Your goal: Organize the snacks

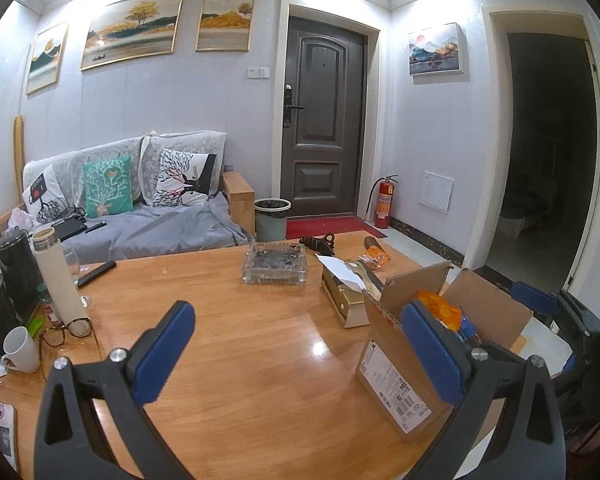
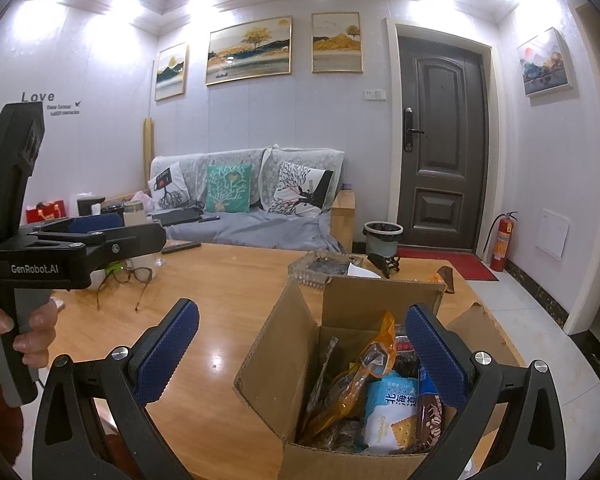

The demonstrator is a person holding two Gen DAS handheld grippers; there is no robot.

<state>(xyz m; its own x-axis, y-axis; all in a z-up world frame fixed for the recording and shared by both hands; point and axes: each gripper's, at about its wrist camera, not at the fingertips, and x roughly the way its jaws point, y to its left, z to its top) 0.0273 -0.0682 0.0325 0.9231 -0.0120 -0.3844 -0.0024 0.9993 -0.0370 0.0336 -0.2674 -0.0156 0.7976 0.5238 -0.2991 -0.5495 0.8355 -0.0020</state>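
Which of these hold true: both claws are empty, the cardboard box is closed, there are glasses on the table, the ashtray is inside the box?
1. Both claws are empty. True: the left claw and right claw are open, holding nothing.
2. The brown cardboard box is closed. False: its flaps are open, with snack packets inside.
3. Tortoiseshell glasses lie on the wooden table. True.
4. The clear glass ashtray sits inside the box. False: it stands on the table beyond it.

Black tongs — blue ribbed pads, silver screws — white "GenRobot.AI" lettering; grey handle.
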